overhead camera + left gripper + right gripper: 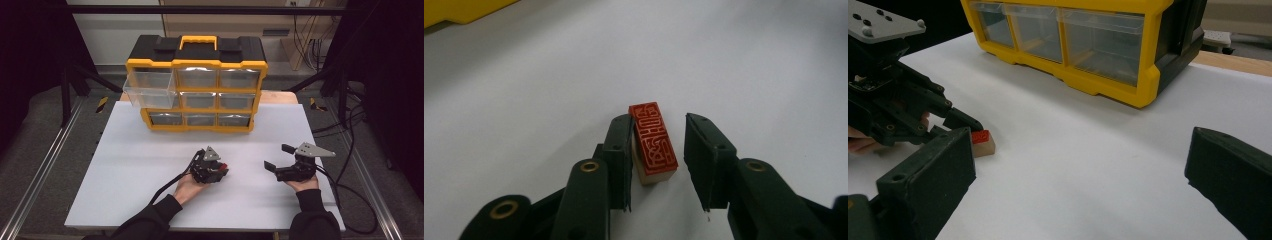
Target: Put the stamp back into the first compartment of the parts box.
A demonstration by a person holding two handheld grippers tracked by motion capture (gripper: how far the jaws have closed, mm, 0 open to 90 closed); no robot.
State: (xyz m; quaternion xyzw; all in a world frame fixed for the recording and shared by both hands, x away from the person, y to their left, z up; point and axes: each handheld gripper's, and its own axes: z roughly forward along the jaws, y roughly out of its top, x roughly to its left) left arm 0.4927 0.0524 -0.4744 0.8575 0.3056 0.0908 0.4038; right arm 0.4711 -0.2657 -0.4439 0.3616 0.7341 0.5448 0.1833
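Note:
A small wooden seal stamp (653,142) with a red carved face lies on the white tabletop (140,160). My left gripper (658,120) has the stamp between its jaws: the left pad touches its side, and a clear gap separates it from the right pad. In the high view the left gripper (220,171) rests low at the table's middle, with the stamp's red face (223,167) at its tips. From the right gripper view, the stamp (983,141) lies at the left gripper's fingertips (960,121). My right gripper (278,156) stands wide open to the right, with nothing between its jaws (1080,145).
A yellow and black drawer organizer (196,90) stands at the back of the table, with its clear top-left drawer (150,89) pulled out. Cables trail from both grippers toward the table's near and right edges. Metal rails run along both sides.

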